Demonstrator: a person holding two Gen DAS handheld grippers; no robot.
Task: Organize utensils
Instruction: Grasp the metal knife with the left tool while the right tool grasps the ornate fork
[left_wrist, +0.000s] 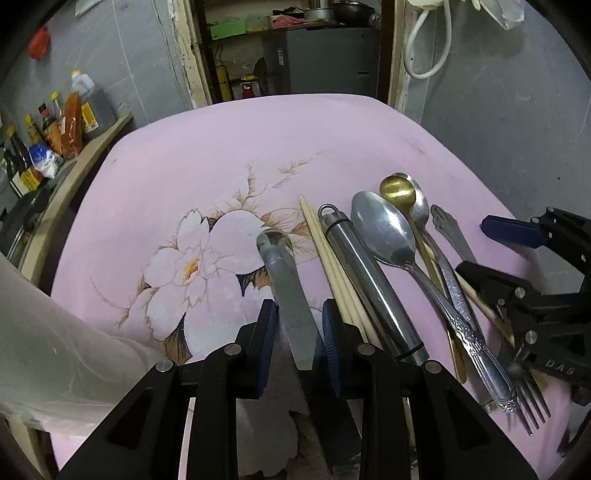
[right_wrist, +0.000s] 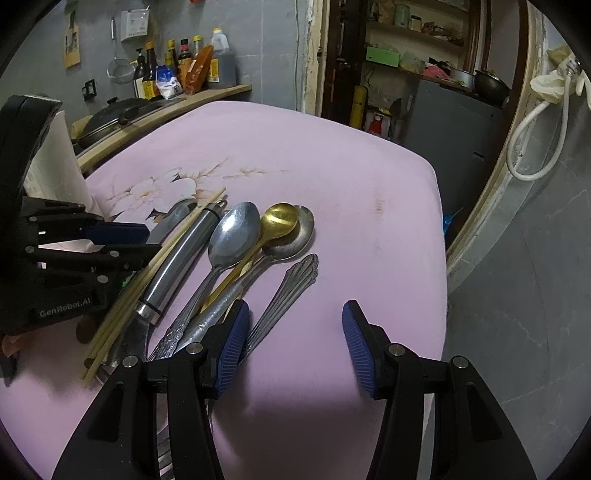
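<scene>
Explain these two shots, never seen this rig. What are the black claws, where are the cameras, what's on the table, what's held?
The black claws are hand-held two-finger grippers with blue pads; a person carries one in each hand. Each has a fisheye camera looking forward along its fingers, so each picture shows its own gripper at the bottom and the other at the side.

In the left wrist view, the left gripper is shut on a flat metal knife. In the right wrist view, the right gripper is open and holds nothing.

On the pink flowered tablecloth lie, side by side: wooden chopsticks, a steel cylindrical handle, a large steel spoon, a gold spoon resting on another steel spoon, and a fork with its ornate handle pointing away.
</scene>
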